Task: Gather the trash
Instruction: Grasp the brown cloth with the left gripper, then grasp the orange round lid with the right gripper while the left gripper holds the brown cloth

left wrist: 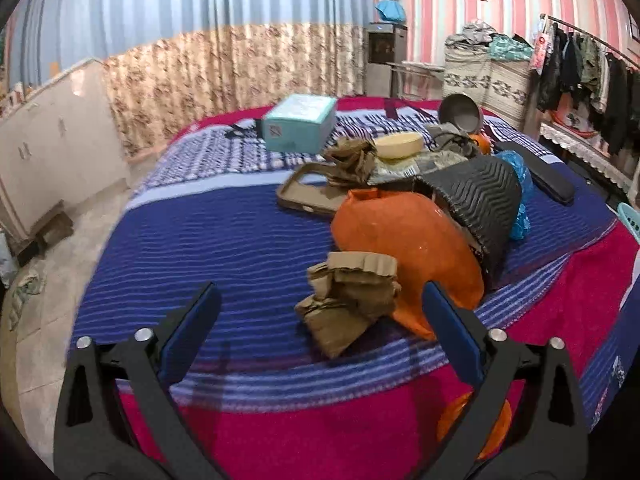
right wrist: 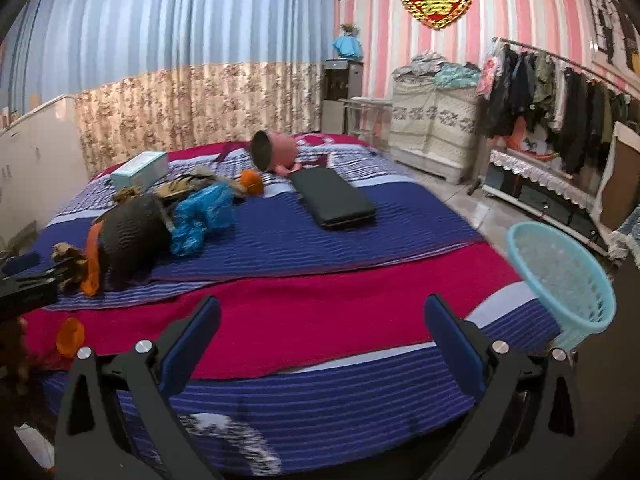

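Room: bedroom with blue and floral curtains, pink striped wall, and a bed (left wrist: 224, 240) under a blue-striped and magenta blanket that carries all the clutter.
Left hand-held gripper (left wrist: 320, 308): jaws spread wide and empty, hovering low over the near edge of the bed, with the trash piece between and just beyond the blue pads.
Crumpled cardboard wad (left wrist: 348, 300): nearest trash, lying on the blanket and touching the orange plastic bag (left wrist: 404, 236) behind it.
Handling: the wad looks light, stiff yet crushable, with rough folds that should not slip; a squeeze across its thick middle seems the surest hold, kept clear of the slippery bag film.
Right hand-held gripper (right wrist: 322, 320): also wide apart and holding nothing, above the magenta band, well apart from the pile.
Turquoise basket (right wrist: 560, 276): at the right edge of the bed, the likely place for collected trash.
Middle pile: a black ribbed container (left wrist: 476, 200) on its side, crumpled blue plastic (right wrist: 204, 216), and a second cardboard wad (left wrist: 352, 160) over a brown tray (left wrist: 296, 196).
Far end: teal box (left wrist: 300, 120), metal bowl (left wrist: 460, 110), flat black case (right wrist: 332, 196).
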`<action>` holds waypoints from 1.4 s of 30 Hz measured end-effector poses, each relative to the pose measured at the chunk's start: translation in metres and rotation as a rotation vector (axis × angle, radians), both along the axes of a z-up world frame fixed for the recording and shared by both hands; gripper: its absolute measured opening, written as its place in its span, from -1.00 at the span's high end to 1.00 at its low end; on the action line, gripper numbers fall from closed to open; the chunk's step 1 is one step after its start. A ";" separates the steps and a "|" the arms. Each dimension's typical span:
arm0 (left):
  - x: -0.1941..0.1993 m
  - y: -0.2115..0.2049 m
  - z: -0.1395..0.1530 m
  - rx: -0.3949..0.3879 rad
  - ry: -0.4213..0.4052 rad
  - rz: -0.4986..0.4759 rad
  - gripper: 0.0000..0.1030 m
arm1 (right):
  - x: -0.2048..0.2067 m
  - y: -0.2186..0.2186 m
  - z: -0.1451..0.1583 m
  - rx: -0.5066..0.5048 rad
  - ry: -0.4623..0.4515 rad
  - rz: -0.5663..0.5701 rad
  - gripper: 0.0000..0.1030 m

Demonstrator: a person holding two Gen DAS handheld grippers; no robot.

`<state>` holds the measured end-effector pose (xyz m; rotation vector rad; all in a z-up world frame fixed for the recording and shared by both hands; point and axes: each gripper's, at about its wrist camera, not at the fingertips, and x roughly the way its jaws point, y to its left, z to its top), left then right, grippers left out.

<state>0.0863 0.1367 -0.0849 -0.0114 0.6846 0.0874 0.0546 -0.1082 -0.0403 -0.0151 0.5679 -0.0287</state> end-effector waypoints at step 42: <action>-0.056 0.057 -0.003 -0.018 -0.039 0.089 0.02 | 0.002 0.156 -0.031 0.016 0.116 0.598 0.22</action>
